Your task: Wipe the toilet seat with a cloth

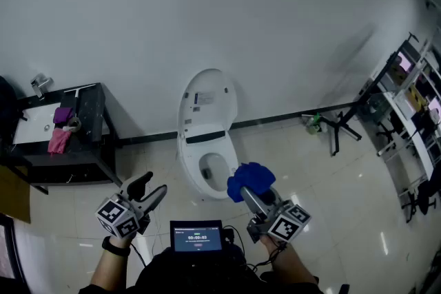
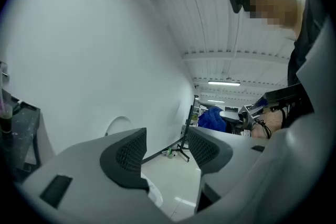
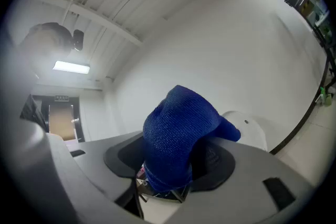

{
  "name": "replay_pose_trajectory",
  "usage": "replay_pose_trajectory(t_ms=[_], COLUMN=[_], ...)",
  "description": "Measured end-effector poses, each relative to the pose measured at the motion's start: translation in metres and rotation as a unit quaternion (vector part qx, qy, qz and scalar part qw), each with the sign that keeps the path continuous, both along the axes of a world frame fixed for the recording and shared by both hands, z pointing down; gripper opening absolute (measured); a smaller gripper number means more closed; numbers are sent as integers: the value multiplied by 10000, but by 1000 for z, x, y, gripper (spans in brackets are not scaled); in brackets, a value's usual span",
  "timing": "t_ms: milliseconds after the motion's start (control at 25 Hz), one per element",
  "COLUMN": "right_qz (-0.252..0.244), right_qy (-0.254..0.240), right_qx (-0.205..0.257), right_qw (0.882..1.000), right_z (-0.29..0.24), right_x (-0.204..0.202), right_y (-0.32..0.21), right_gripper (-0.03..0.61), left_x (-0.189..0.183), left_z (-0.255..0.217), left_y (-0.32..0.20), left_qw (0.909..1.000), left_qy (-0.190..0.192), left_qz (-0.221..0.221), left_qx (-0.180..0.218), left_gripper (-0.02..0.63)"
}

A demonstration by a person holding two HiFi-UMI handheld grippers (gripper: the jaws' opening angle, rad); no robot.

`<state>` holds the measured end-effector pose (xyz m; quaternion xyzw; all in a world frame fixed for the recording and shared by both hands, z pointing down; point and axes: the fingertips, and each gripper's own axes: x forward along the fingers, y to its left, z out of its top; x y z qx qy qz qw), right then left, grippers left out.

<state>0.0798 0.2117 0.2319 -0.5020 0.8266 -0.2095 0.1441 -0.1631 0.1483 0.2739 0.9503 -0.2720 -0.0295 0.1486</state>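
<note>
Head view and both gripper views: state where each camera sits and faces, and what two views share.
Head view: person's head, facing steeply down at the toilet; left gripper, right gripper, forearms show.
Left gripper view: on that gripper, facing along its open fingers toward the wall; person's right forearm shows.
Right gripper view: on that gripper, tilted up at wall and ceiling; fingers clamp the blue cloth.
Shared: all three show the blue cloth.

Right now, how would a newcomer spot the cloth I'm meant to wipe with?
Find the white ceramic toilet, lid raised against the wall. Just right of its bowl in the head view, the right gripper is shut on a bunched, knitted cloth. Its deep blue sets it apart from the pink cloth on the dark sink stand, far left.
</note>
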Motion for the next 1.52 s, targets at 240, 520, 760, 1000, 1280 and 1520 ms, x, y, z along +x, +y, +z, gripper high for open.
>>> replay_pose_trajectory(t_ms=[240,520,760,1000,1280,1520], right_qz=[7,28,-166,-490,-1184,-1825], right_qy=[190,785,1185,1343,1763,2075], right_qx=[-19,-79,-399,-739,-1564,-2328], right_qw=[9998,9969,9920,9870,9646,9324], right_z=[3,20,61,124,254,404], right_x=[-10,-3,11,25,31,28], right_y=[-26,-72,-135,-235,-341,-411], right_gripper=[249,249,247,247,247,247], left_x=[-11,-6,1,26,68,99], left_z=[12,28,50,97,180,282], left_y=[-20,-45,-92,-161,-231,-282], left_qw=[10000,9999,9989,9962,9881,9714], left_qy=[-58,-140,-359,-735,-1148,-1392], left_qz=[28,25,-245,-286,-283,-373], left_qx=[-76,-69,-157,-377,-981,-1887], left_gripper=[250,246,247,247,247,276])
